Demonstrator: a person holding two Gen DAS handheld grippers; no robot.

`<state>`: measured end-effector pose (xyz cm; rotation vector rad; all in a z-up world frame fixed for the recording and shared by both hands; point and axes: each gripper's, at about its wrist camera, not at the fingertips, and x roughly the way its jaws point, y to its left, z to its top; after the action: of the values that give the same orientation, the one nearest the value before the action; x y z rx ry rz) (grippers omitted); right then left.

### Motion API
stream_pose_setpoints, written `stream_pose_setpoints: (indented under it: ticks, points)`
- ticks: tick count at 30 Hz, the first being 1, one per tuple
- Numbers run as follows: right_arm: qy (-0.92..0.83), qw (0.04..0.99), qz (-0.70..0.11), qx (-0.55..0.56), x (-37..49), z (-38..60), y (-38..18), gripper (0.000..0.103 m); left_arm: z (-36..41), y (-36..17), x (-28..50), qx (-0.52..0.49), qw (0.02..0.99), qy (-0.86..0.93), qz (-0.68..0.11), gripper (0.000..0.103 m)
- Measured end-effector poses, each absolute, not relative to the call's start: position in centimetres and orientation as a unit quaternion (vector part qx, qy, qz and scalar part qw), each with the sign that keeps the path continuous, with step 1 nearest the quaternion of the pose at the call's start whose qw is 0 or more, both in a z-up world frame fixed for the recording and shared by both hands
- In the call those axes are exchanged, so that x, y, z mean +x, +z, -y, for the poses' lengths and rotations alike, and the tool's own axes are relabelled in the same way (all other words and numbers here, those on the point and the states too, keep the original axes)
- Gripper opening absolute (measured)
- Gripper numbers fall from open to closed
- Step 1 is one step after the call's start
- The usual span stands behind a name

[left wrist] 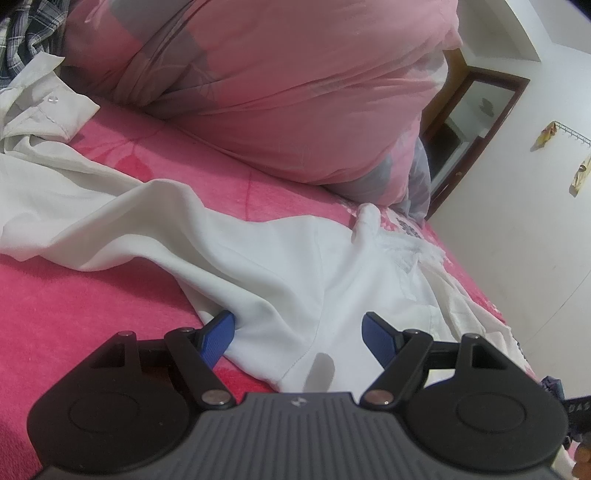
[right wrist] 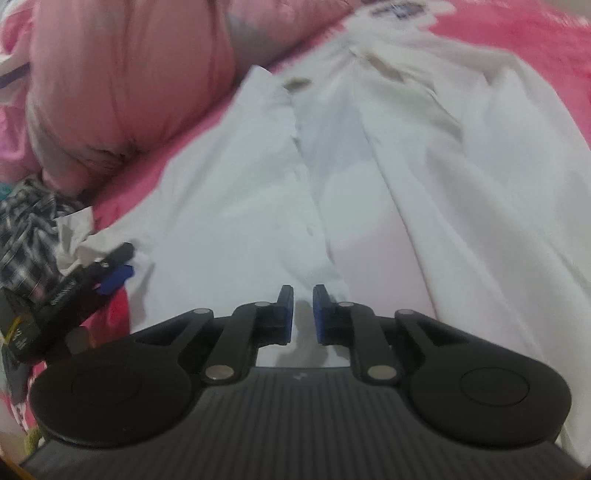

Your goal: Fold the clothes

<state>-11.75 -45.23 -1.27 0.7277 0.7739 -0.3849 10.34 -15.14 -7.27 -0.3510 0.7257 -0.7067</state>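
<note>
A white button-up shirt (left wrist: 288,266) lies spread on the pink bed cover (left wrist: 74,302). In the left wrist view my left gripper (left wrist: 299,332) is open wide and straddles the shirt's near edge; its left blue pad (left wrist: 221,332) is tucked partly under a fold of cloth. In the right wrist view, which is blurred, the same shirt (right wrist: 258,177) fills the middle, its button strip running down toward my right gripper (right wrist: 303,314). That gripper's blue pads stand a narrow gap apart just above the cloth, with nothing clearly pinched. The left gripper (right wrist: 123,264) shows at the shirt's left edge.
A large pink quilt bundle (left wrist: 277,92) sits at the back of the bed. Another pale shirt (left wrist: 40,122) and a plaid garment (left wrist: 26,29) are heaped at the far left, the plaid garment (right wrist: 26,229) also seen beside the left gripper. A white wall (left wrist: 517,221) and dark-framed doorway (left wrist: 472,122) lie to the right.
</note>
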Motion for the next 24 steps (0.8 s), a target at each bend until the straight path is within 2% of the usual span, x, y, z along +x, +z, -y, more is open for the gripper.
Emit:
stream_pose_setpoints:
  ticks: [3,4,5,6,7,8,18,21,22,24]
  points:
    - [-0.18,0.845,-0.361,0.351,-11.1,45.7,-1.5,0.011,15.1,-7.3,10.4,-0.169,0.859,-0.337,-0.346,0.077]
    - [-0.194,0.837,-0.358,0.366,-11.5,46.4,-2.0,0.003,15.1,-7.3,10.4,-0.168,0.859,-0.337,-0.346,0.077]
    - [-0.207,0.828,-0.346,0.389,-12.3,47.1,-2.4,0.0,15.1,-7.3,10.5,-0.168,0.859,-0.337,-0.346,0.077]
    - [-0.221,0.818,-0.334,0.412,-13.1,47.9,-2.8,0.0,15.0,-7.4,10.5,-0.168,0.859,-0.338,-0.346,0.077]
    - [-0.226,0.813,-0.328,0.425,-13.8,48.0,-2.8,0.006,15.0,-7.4,10.5,-0.168,0.859,-0.338,-0.346,0.077]
    - [-0.222,0.813,-0.326,0.428,-14.6,47.5,-2.6,0.007,15.0,-7.3,10.5,-0.167,0.859,-0.338,-0.346,0.078]
    - [-0.183,0.81,-0.311,0.463,-21.9,42.5,-0.3,0.007,15.5,-7.3,10.3,-0.151,0.864,-0.336,-0.343,0.078]
    - [-0.198,0.802,-0.341,0.449,-22.1,41.8,-1.9,0.007,15.4,-7.3,10.2,-0.151,0.865,-0.337,-0.341,0.078]
    - [-0.219,0.804,-0.345,0.432,-22.8,41.7,-2.1,0.003,15.3,-7.3,10.2,-0.153,0.864,-0.337,-0.341,0.079]
    - [-0.247,0.798,-0.328,0.441,-25.6,41.7,-1.9,0.003,15.3,-7.4,10.3,-0.156,0.863,-0.338,-0.342,0.079]
